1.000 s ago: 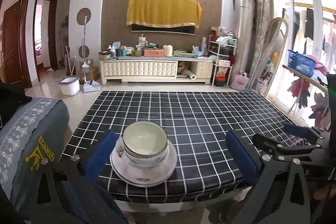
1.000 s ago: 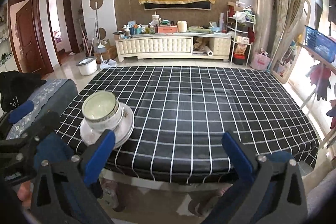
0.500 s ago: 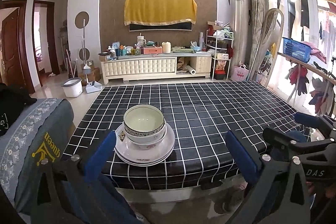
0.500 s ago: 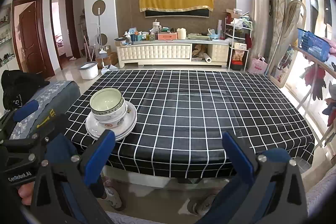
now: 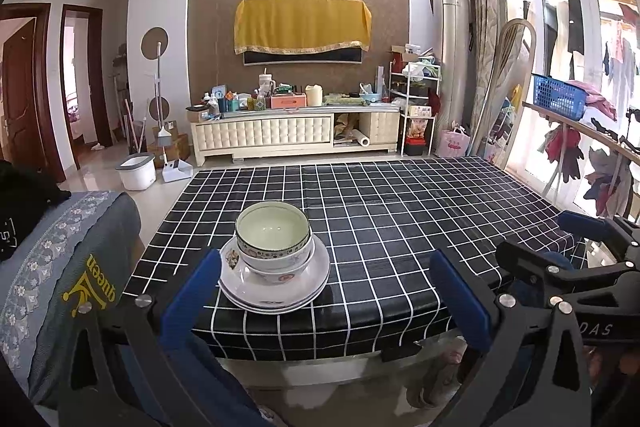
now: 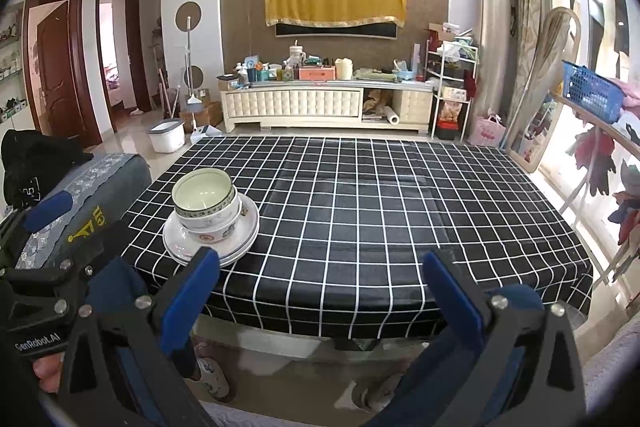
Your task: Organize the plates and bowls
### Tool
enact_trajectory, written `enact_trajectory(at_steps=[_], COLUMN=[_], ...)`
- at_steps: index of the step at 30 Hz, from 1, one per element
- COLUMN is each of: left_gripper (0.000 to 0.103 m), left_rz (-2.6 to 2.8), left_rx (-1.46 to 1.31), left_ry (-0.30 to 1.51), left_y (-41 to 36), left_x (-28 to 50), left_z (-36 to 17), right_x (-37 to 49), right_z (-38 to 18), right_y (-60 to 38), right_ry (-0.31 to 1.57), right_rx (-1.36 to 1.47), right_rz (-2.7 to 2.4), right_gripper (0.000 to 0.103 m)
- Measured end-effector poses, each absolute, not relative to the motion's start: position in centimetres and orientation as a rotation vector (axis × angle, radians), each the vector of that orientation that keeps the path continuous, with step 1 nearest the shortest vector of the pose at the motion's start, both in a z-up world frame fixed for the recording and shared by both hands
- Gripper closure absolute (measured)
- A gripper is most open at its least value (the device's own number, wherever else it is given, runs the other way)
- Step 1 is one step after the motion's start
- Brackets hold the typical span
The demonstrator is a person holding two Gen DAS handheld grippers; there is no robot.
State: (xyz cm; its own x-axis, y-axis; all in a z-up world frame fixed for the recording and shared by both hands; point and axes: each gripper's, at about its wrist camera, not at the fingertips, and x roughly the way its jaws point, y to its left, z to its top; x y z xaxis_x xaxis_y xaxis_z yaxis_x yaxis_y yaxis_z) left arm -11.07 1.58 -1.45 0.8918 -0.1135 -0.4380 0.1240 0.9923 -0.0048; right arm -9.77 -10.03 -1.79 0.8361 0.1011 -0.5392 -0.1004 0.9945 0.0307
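Now, stack: two bowls [image 5: 274, 241] nested on plates [image 5: 276, 287], near table [image 5: 400, 227] edge.
Left gripper [image 5: 326, 293]: spread wide, empty.
Right gripper [image 6: 322, 285]: spread wide, empty.

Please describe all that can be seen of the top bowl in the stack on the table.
The top bowl is round and looks like glazed ceramic. Its inside is pale greenish-white and empty, and a dark patterned band runs under the rim. It sits upright, nested in a second white bowl, which rests on stacked white plates near the table's front left corner. Neither gripper touches it.
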Motion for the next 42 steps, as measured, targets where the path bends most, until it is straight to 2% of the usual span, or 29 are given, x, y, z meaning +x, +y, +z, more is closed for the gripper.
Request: enact_trajectory(at_steps=[42], left_gripper=[0.000], left_rz=[-0.127], left_rx=[0.046], left_ry=[0.437], left_y=[0.7], left_x=[-12.7], left_z=[-1.6], right_x=[-10.9], right_z=[-1.7], right_y=[-10.9], right_ry=[0.545], right_rx=[0.016], right_rz=[0.108], right_gripper=[0.000])
